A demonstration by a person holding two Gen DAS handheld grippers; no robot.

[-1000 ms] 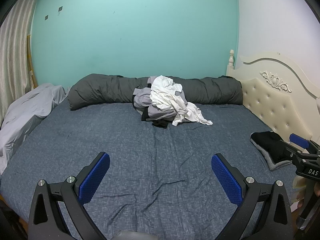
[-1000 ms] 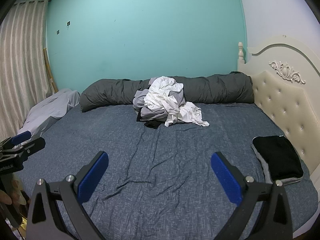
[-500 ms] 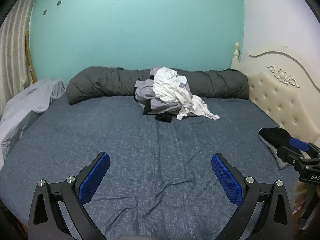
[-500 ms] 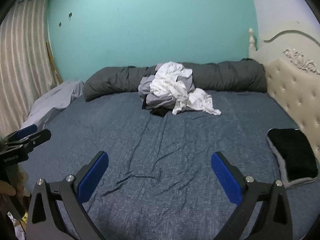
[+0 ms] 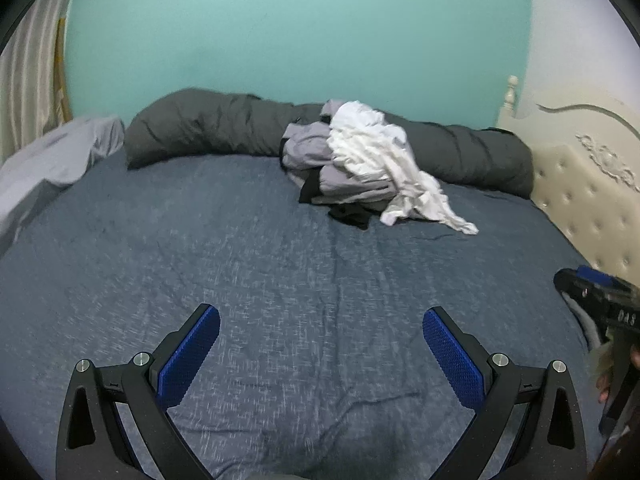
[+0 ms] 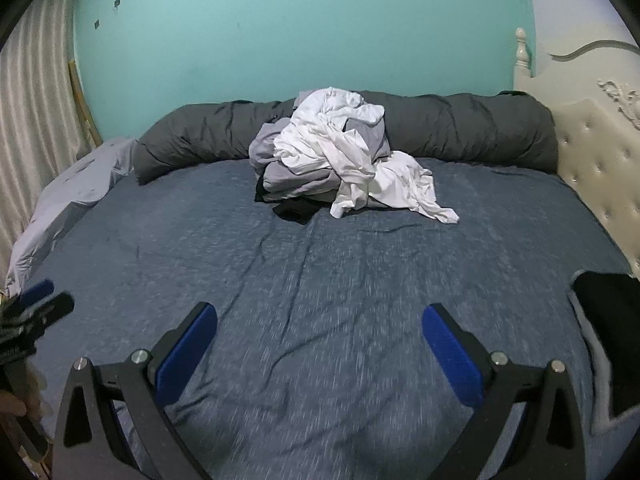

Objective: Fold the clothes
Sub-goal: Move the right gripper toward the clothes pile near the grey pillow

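We hold the left gripper (image 5: 321, 354) and right gripper (image 6: 319, 352) over the blue bedsheet (image 6: 360, 280), both with fingers spread wide and empty. The clothes pile (image 6: 340, 160) lies far ahead against the grey rolled duvet (image 6: 460, 128); folded black garment (image 6: 612, 320) at right edge.

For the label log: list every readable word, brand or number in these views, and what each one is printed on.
"DAS": white letters, blurred, on the right hand-held gripper, seen from the left wrist view.
Print on the left hand-held gripper, seen from the right wrist view: too blurred to read.
Nothing else carries text.
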